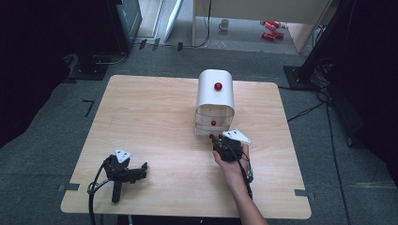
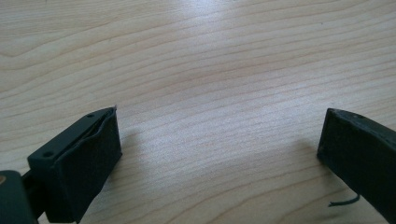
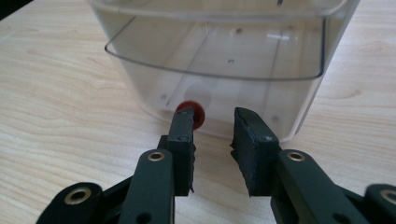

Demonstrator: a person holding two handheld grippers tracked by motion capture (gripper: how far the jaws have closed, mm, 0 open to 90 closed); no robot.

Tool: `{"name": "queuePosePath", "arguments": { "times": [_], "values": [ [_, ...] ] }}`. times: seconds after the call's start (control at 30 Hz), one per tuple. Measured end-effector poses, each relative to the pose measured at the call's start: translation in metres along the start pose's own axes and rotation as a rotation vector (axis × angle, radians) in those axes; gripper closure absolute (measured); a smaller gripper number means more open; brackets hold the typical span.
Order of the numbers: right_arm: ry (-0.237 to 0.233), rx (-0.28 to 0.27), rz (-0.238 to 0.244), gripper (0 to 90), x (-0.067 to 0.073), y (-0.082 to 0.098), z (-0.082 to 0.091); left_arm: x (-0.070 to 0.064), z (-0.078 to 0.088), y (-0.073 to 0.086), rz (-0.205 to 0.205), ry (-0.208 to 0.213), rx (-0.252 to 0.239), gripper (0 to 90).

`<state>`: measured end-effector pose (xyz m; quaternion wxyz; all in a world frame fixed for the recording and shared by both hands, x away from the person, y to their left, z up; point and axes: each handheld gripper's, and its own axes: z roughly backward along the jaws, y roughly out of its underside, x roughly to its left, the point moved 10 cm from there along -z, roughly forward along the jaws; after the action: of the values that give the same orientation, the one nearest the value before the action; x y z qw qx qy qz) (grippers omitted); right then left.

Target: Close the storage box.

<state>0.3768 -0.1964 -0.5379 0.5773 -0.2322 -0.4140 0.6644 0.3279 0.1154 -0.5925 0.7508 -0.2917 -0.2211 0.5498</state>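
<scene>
A small white drawer cabinet [image 1: 215,96] stands at the middle back of the wooden table [image 1: 150,112], with red knobs [image 1: 218,86] on its front. My right gripper [image 1: 215,139], held by a hand, points at the lowest drawer. In the right gripper view this clear plastic drawer [image 3: 224,60] sits just ahead of my right gripper [image 3: 214,115]. Its red knob [image 3: 198,112] is partly behind the left jaw's tip, outside the narrow gap, which holds nothing. My left gripper [image 1: 141,171] lies on the table at the front left with no hand on it. My left gripper [image 2: 220,112] has its jaws wide apart over bare wood.
The table's front edge runs close below both grippers. Black cables [image 1: 94,192] trail from the left gripper over that edge. Beyond the table, a mug [image 1: 224,24] and red cans [image 1: 271,28] lie on the grey floor, and dark stands flank both sides.
</scene>
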Motion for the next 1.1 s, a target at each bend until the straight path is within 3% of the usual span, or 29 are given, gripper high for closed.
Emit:
{"name": "queuePosePath", "arguments": {
  "times": [0.13,0.43,1.1],
  "values": [
    [-0.002,-0.011,-0.004,69.9,0.0,-0.006,0.002,0.0,0.0,0.0,0.0,0.0,0.0,0.0],
    [-0.006,0.009,-0.007,69.8,0.0,0.005,-0.002,0.0,0.0,0.0,0.0,0.0,0.0,0.0],
    [-0.005,-0.018,-0.025,68.1,-0.006,-0.009,-0.001,0.0,0.0,0.0,0.0,0.0,0.0,0.0]
  ]
}}
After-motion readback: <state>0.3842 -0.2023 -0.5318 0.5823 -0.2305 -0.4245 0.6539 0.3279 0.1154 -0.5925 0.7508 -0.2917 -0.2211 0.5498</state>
